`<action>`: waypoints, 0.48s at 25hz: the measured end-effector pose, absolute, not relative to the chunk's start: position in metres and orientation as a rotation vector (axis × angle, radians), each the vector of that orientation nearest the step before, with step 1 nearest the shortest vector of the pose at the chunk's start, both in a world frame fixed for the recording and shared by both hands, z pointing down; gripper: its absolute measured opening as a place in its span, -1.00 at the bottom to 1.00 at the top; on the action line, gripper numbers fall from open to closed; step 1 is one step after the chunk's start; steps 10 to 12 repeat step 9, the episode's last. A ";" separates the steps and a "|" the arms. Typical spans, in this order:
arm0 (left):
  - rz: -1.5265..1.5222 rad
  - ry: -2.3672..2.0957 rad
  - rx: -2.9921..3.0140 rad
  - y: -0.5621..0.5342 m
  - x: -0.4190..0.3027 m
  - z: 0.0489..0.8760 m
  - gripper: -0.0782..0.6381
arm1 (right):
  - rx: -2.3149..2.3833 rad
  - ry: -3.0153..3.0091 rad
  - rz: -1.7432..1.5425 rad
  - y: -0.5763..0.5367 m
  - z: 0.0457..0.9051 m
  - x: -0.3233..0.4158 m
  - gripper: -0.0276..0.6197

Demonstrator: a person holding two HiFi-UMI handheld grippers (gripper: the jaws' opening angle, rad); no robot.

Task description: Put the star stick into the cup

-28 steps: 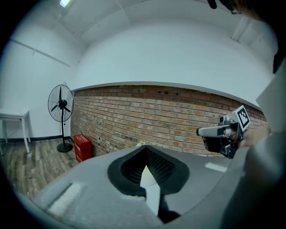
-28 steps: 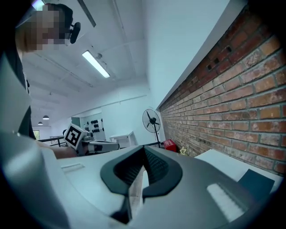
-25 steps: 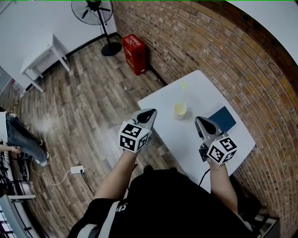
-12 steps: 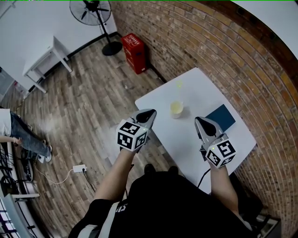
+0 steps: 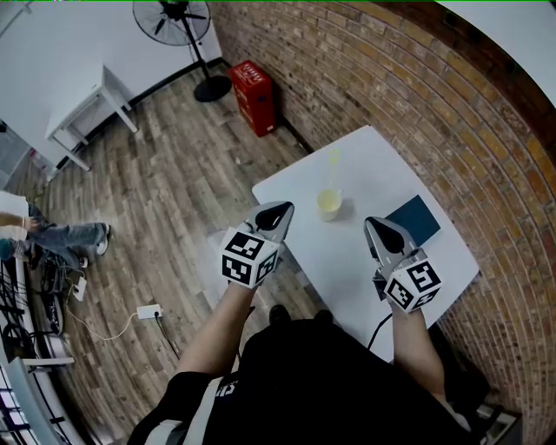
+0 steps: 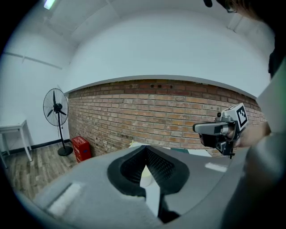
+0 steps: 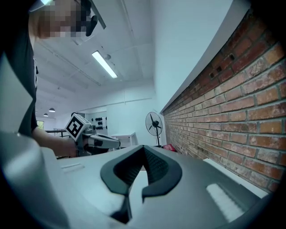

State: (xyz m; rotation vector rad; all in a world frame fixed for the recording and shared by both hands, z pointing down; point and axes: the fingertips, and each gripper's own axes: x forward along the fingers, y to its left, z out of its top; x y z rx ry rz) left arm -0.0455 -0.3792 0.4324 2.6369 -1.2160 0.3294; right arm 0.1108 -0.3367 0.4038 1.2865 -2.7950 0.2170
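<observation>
left gripper [image 5: 281, 209], right gripper [image 5: 373, 225] held forward side by side — jaws together.

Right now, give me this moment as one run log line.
star stick: standing in cup | left gripper: shut, empty | right gripper: shut, empty | both apart from cup

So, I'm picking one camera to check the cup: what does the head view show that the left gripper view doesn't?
Only the head view shows the whole cup with the stick standing in it, and the power strip on the floor. Only the left gripper view shows the ceiling light. Both show the fan, the red box, the brick wall and the right gripper.
</observation>
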 end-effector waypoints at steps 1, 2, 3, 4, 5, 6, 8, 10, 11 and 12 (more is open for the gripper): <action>0.323 -1.230 2.636 -0.380 -0.046 0.432 -0.76 | 1.291 -2.796 0.219 -0.337 0.404 0.112 -0.92; 0.314 -1.241 2.634 -0.380 -0.048 0.431 -0.76 | 1.296 -2.796 0.220 -0.338 0.404 0.112 -0.92; 0.303 -1.250 2.632 -0.381 -0.049 0.430 -0.76 | 1.301 -2.795 0.221 -0.338 0.405 0.113 -0.92; 0.289 -1.254 2.627 -0.381 -0.051 0.429 -0.76 | 1.305 -2.795 0.221 -0.338 0.405 0.113 -0.92; 0.276 -1.257 2.621 -0.381 -0.054 0.428 -0.76 | 1.309 -2.796 0.221 -0.338 0.404 0.113 -0.92; 0.264 -1.259 2.614 -0.381 -0.056 0.428 -0.76 | 1.312 -2.796 0.220 -0.338 0.404 0.113 -0.92; 0.244 -1.261 2.600 -0.381 -0.059 0.428 -0.76 | 1.317 -2.796 0.218 -0.338 0.404 0.112 -0.92; 0.235 -1.262 2.593 -0.382 -0.061 0.429 -0.76 | 1.319 -2.796 0.218 -0.338 0.404 0.112 -0.92; 0.235 -1.262 2.593 -0.382 -0.061 0.429 -0.76 | 1.319 -2.796 0.218 -0.338 0.404 0.112 -0.92; 0.235 -1.262 2.593 -0.382 -0.061 0.429 -0.76 | 1.319 -2.796 0.218 -0.338 0.404 0.112 -0.92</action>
